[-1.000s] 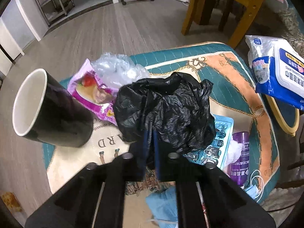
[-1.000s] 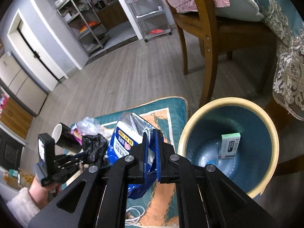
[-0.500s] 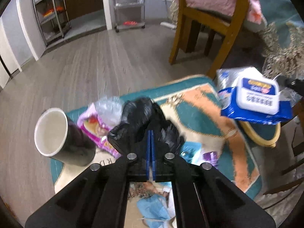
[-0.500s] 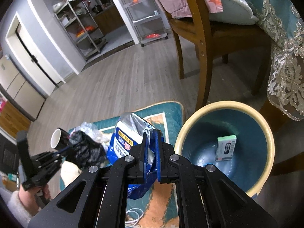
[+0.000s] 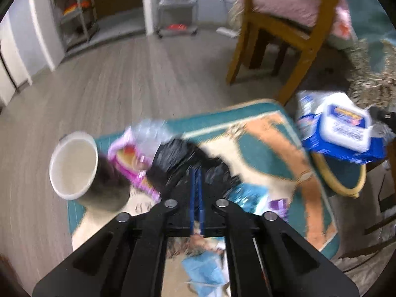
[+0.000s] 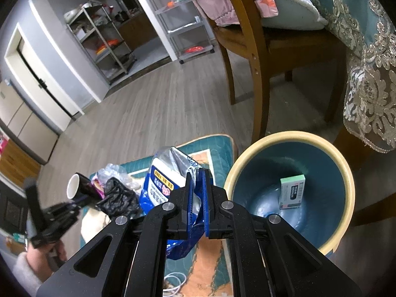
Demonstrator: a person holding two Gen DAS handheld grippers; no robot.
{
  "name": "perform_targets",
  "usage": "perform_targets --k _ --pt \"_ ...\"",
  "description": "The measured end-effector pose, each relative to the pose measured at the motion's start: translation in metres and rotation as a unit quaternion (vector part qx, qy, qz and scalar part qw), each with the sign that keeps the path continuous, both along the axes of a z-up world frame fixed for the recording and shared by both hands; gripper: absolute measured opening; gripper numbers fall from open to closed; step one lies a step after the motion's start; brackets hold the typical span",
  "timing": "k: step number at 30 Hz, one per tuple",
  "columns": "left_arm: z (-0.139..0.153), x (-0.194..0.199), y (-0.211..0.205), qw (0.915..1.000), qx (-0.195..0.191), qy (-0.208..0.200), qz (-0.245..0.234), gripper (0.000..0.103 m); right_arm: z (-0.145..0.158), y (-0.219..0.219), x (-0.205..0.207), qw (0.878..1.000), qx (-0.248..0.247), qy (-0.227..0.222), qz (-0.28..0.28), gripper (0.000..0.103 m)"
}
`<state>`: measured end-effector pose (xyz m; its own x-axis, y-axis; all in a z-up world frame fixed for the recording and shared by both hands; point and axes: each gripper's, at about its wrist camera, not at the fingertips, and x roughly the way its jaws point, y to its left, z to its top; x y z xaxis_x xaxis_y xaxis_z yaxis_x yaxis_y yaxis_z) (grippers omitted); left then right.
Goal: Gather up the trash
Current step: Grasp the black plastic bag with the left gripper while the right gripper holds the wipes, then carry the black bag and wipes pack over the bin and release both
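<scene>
Holding a crumpled black plastic bag (image 5: 188, 165) in your left gripper (image 5: 196, 173), you have it lifted above the patterned rug (image 5: 269, 148) — the jaws are easing apart, yet the bag sits pinched between the blue pads. Your right gripper (image 6: 197, 173) is clamped tight on a blue-and-white wet-wipes pack (image 6: 170, 173), which hangs just beside the rim of the round bin (image 6: 346, 173). Inside that bin lies one small box (image 6: 292, 193). On the rug behind the bag lie a dark cup (image 5: 81, 170) tipped on its side, a pink wrapper (image 5: 128, 156) — and some clear plastic (image 5: 151, 131).
</scene>
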<state>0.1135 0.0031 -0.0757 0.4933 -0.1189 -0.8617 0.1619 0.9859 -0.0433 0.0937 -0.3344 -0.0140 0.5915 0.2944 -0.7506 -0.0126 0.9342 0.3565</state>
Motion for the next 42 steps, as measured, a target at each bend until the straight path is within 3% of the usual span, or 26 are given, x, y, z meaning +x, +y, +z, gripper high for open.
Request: perform_targets --k 2,7,9,10,11,14,22,29,37,42 --pt "-0.014 0.000 0.011 0.9995 0.003 0.019 0.024 0.049 0.000 0.001 0.000 1.000 0.000 0.002 0.001 0.008" --pt "-0.037 0.006 0.023 0.9972 -0.023 0.052 0.048 0.051 -0.001 0.001 0.001 1.000 0.000 0.002 0.002 0.008" --pt "-0.041 0.006 0.024 0.9968 -0.023 0.058 0.049 0.043 -0.001 0.001 0.002 1.000 0.000 0.003 0.003 0.008" --pt "-0.042 0.007 0.023 0.9967 -0.028 0.061 0.047 0.022 -0.001 0.001 0.002 1.000 -0.001 0.003 0.004 0.008" --pt "-0.042 0.008 0.022 0.9966 -0.028 0.063 0.044 0.008 -0.001 0.001 0.002 1.000 -0.001 0.002 0.004 0.008" --pt "-0.032 0.005 0.018 0.9983 -0.023 0.042 0.034 0.003 -0.001 0.001 0.002 1.000 -0.001 0.001 0.002 0.008" --pt "0.020 -0.004 -0.003 0.9990 -0.023 -0.038 0.001 0.002 0.002 -0.003 -0.001 1.000 -0.002 -0.008 -0.003 0.008" --pt "0.069 -0.017 -0.041 0.9931 -0.044 -0.099 -0.045 0.002 0.013 -0.024 -0.007 0.999 -0.001 -0.025 -0.025 0.008" --pt "0.093 -0.023 -0.097 0.9847 -0.077 -0.122 -0.099 0.002 0.025 -0.076 -0.021 0.996 -0.004 -0.041 -0.079 0.008" --pt "0.086 -0.023 -0.149 0.9799 -0.089 -0.113 -0.138 0.002 0.023 -0.114 -0.030 0.991 -0.036 -0.040 -0.121 0.008"
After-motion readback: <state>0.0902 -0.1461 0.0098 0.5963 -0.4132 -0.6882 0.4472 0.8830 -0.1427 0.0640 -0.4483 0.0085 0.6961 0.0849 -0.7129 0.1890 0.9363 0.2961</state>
